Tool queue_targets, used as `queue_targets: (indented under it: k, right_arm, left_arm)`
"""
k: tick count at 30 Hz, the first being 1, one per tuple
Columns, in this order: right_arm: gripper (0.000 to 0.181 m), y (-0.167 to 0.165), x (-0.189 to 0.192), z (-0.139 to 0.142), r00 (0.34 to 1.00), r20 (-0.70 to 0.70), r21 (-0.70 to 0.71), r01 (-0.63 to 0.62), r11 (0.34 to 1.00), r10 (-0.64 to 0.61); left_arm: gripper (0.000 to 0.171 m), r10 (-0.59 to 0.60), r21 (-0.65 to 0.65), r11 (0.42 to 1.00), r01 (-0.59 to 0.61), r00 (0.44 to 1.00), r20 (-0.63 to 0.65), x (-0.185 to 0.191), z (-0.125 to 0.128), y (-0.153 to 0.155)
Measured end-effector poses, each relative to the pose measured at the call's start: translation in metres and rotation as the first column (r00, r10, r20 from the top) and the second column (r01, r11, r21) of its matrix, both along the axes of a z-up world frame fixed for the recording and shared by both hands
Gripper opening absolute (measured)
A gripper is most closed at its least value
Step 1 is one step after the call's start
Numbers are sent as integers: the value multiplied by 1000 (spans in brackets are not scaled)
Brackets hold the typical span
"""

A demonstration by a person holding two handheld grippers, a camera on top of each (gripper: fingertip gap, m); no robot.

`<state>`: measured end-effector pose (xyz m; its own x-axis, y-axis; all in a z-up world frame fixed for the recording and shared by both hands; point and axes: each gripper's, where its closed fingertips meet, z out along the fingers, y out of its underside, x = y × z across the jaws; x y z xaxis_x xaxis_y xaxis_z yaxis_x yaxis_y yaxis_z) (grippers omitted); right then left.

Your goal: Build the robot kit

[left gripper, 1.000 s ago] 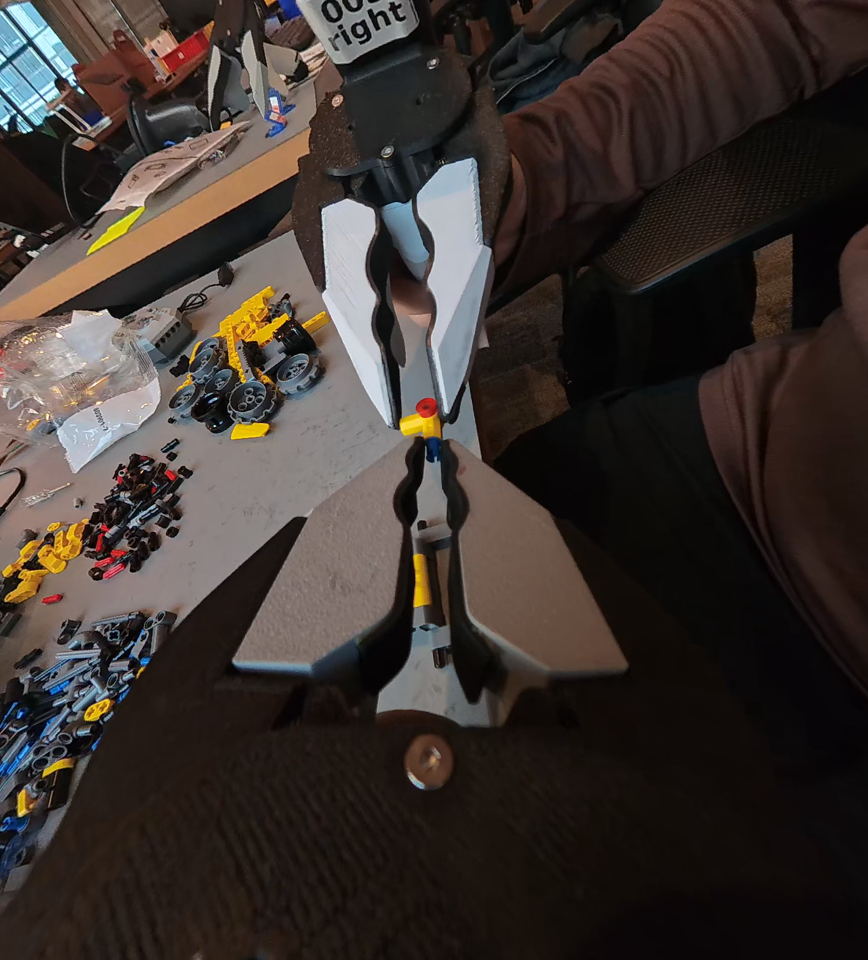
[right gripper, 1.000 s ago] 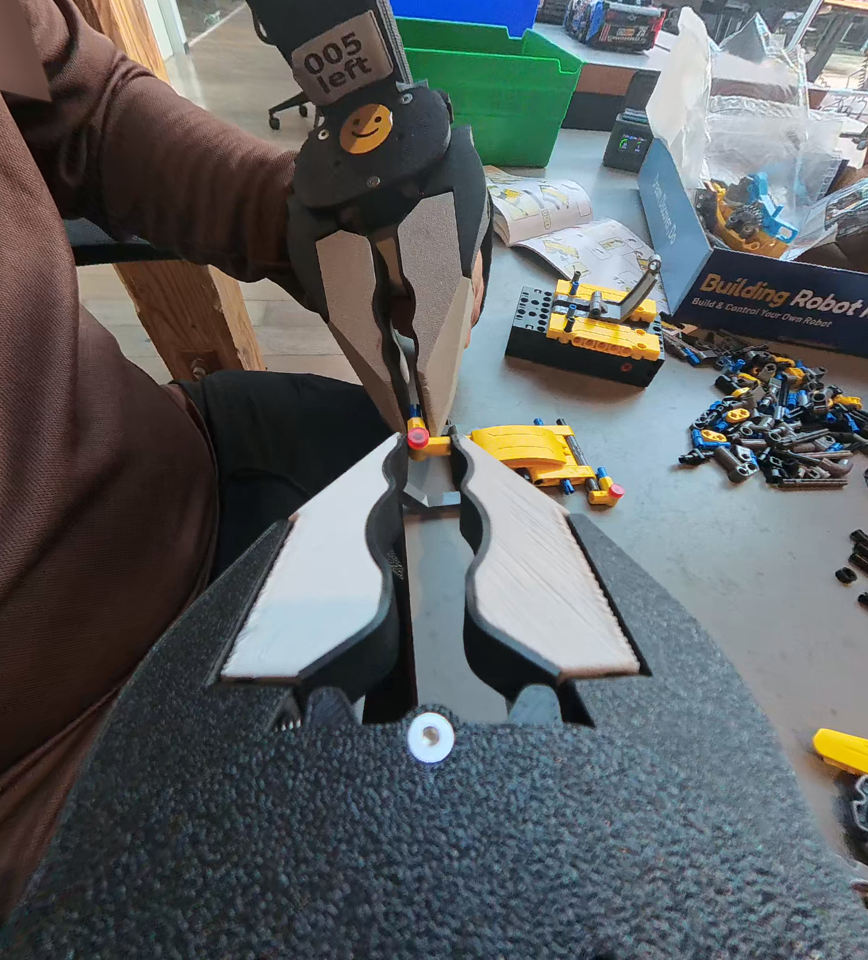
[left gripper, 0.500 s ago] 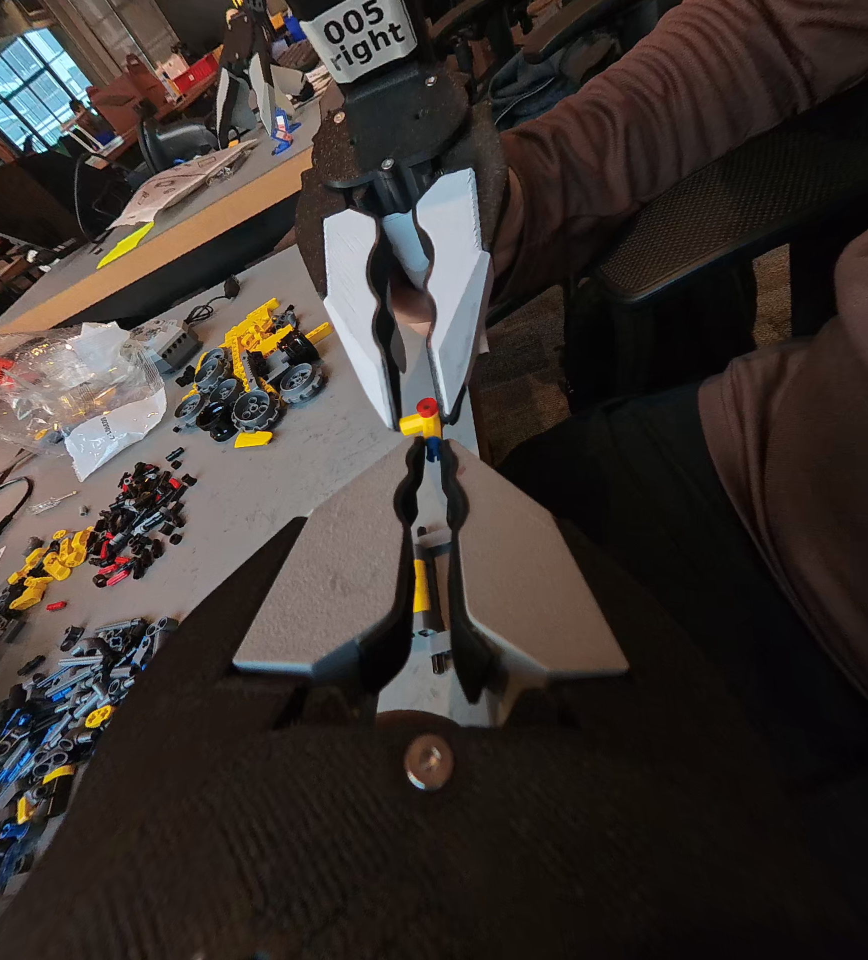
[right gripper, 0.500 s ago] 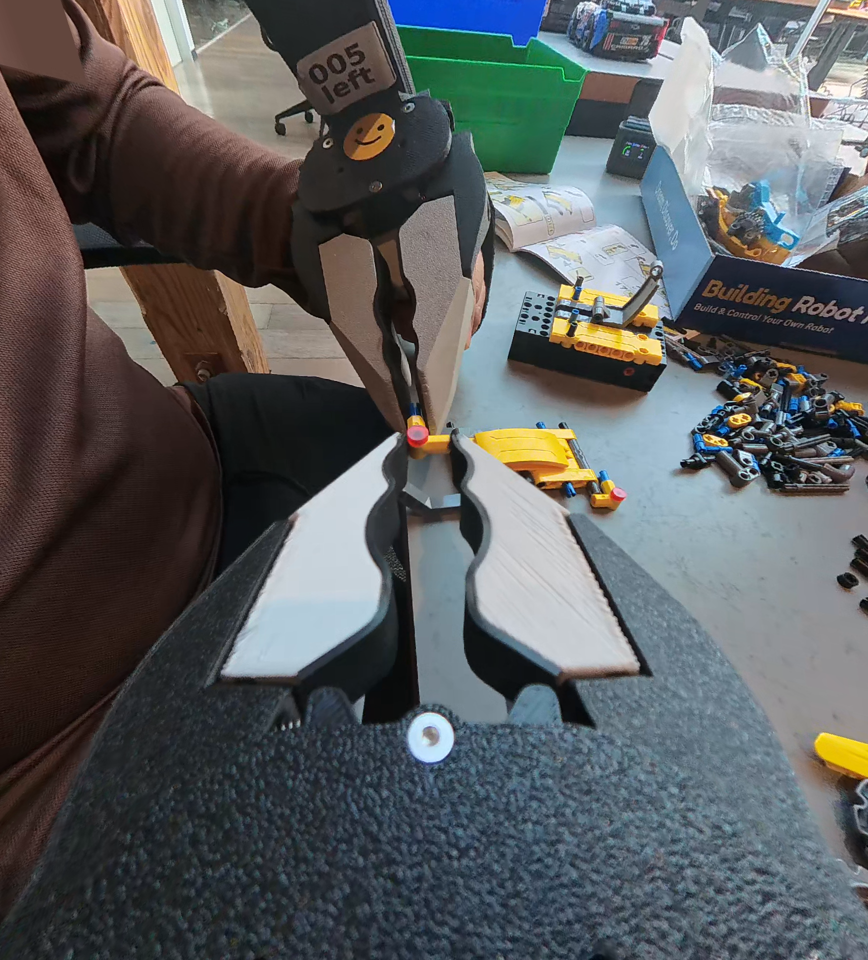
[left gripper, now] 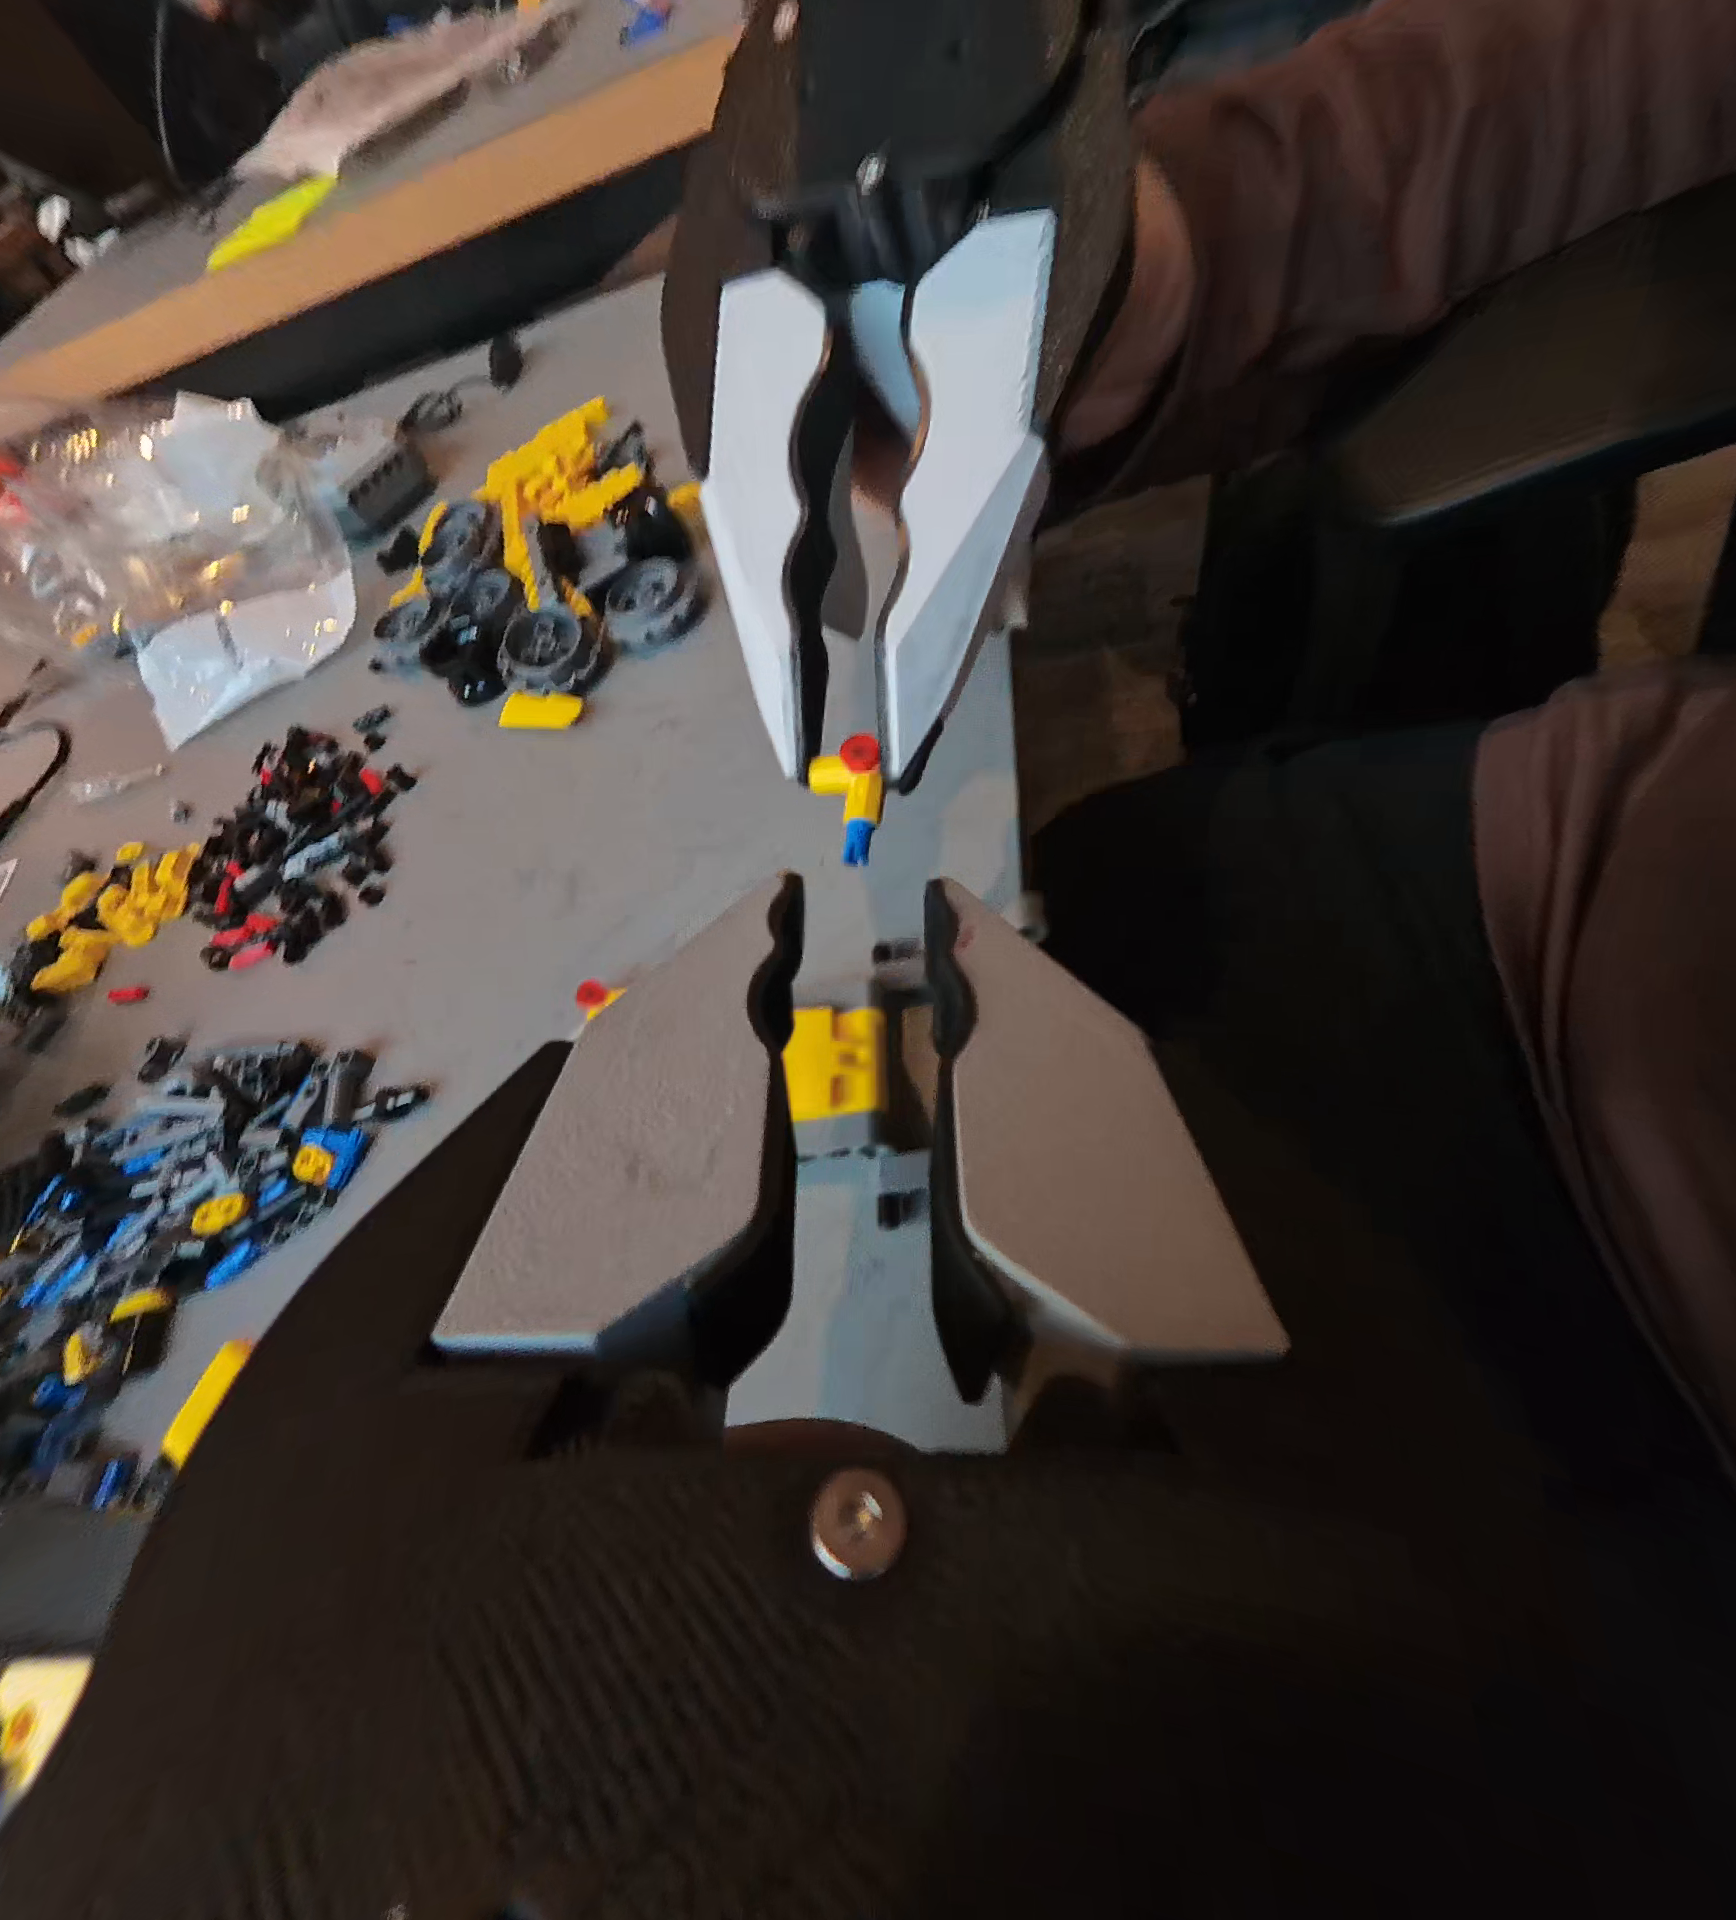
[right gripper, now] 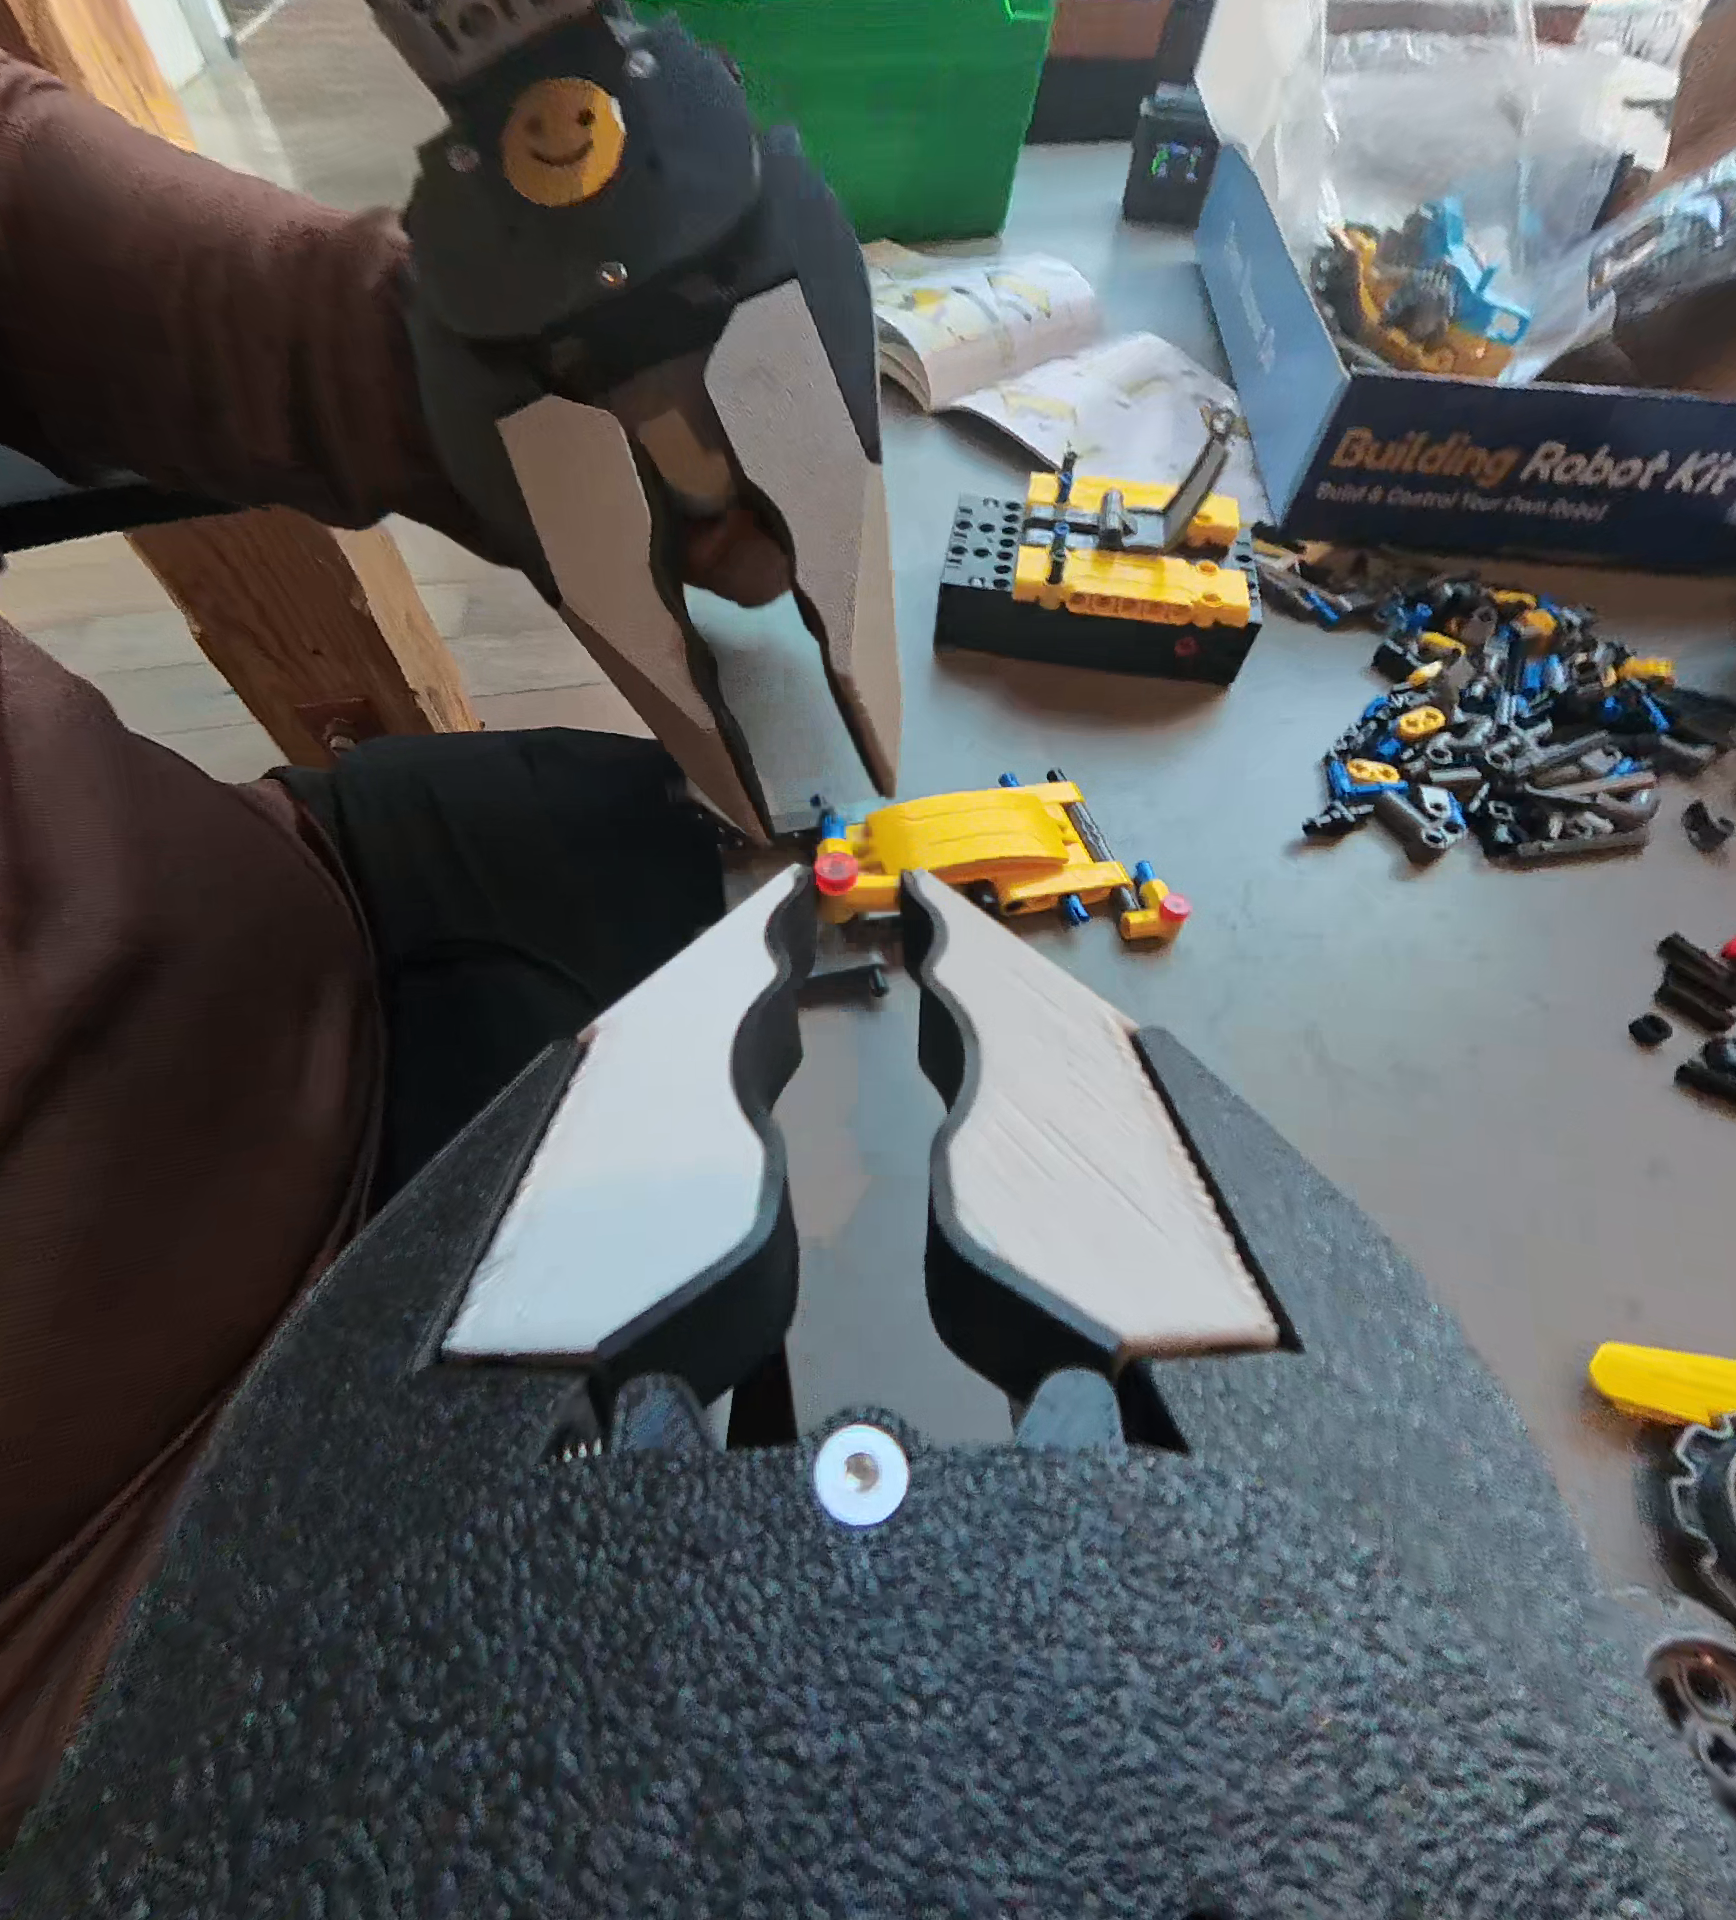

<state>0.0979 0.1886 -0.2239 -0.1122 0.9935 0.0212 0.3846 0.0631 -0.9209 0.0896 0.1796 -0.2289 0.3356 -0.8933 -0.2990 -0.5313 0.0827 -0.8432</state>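
Right claw (right gripper: 853, 891): white fingers nearly closed, tips pinching a small yellow elbow-shaped plastic connector with a red pin and blue peg (left gripper: 851, 781). Piece held off the grey desk (left gripper: 552, 852), blue peg pointing toward the left claw.

Left claw (left gripper: 856, 902): grey fingers parted, nothing between them, tips just short of the blue peg, not touching.

Below the left claw on the desk: flat yellow curved-panel brick assembly with black axles and red end caps (right gripper: 989, 842).

Beyond the right claw: black and yellow brick block with a grey lever (right gripper: 1103, 582), then a dark blue cardboard box (right gripper: 1529, 478). To its right: loose pile of black, blue and yellow small parts (right gripper: 1508, 748).

Left of the left claw: yellow wheeled brick vehicle with grey wheels (left gripper: 542, 561), crumpled clear plastic bag (left gripper: 137, 520).
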Motion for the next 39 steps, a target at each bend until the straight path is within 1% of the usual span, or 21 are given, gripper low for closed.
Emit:
queue_targets:
  k: [3,5,8,12,13,18,19,22,25,33,39]
  right_arm:
    - [15,12,1,-15,993,107,13,42,999,-44]
    - [15,14,-1,-25,984,171,35,35,999,-40]
    - [15,13,-4,-32,977,213,25,15,1000,-20]
    - [15,11,-5,-36,972,234,12,2,1000,-5]
    - [15,11,-5,-37,971,238,4,1,1000,-1]
    - [15,12,-5,-38,970,243,-27,-9,1000,16]
    - [15,12,-5,-38,970,243,-31,-10,999,17]
    - [15,11,-5,-38,969,243,-51,-18,999,30]
    - [15,11,-6,-41,965,260,-55,-20,998,34]
    - [15,11,-9,-43,961,273,-55,-24,998,38]
    - [15,10,-8,-44,962,271,-60,6,998,11]
  left_arm:
    - [31,88,-63,993,-99,983,-159,-16,-21,11]
    - [39,102,-85,989,-124,970,-220,-19,-29,15]
    - [60,134,-104,982,-159,967,-216,-20,-29,24]
    - [81,173,-196,957,-212,964,-200,-26,-31,36]
    - [83,168,-228,950,-213,965,-202,-27,-34,36]
    - [85,98,-413,891,-189,968,-233,-29,-49,32]
    - [86,90,-427,885,-186,968,-236,-29,-49,32]
    - [79,72,-424,886,-187,959,-274,-32,-49,35]
    - [79,56,-420,889,-182,954,-294,-32,-52,36]
    - [80,60,-407,899,-162,966,-252,-32,-53,36]
    - [79,69,-404,900,-163,969,-239,-32,-53,36]
